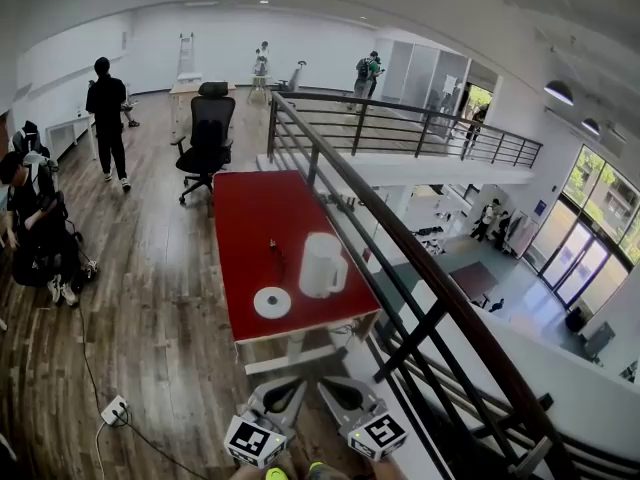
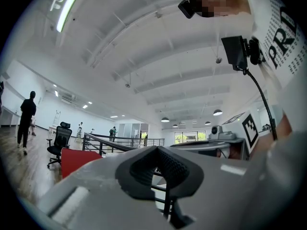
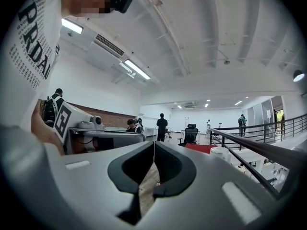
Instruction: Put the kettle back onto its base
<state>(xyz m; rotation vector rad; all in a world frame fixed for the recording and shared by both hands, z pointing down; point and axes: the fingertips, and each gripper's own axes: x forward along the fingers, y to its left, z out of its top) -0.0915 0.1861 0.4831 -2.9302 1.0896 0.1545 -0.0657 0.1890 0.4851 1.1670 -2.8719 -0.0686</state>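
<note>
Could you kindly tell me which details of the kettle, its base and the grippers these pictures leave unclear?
1. White jug-shaped kettle: head view, too small to show lid or contents.
2. Round white base: head view, too small to show its connector; absent from both gripper views.
3. Small dark object on the red table: too small to identify.
4. Left gripper and right gripper: cut off by the head view's bottom edge.
</note>
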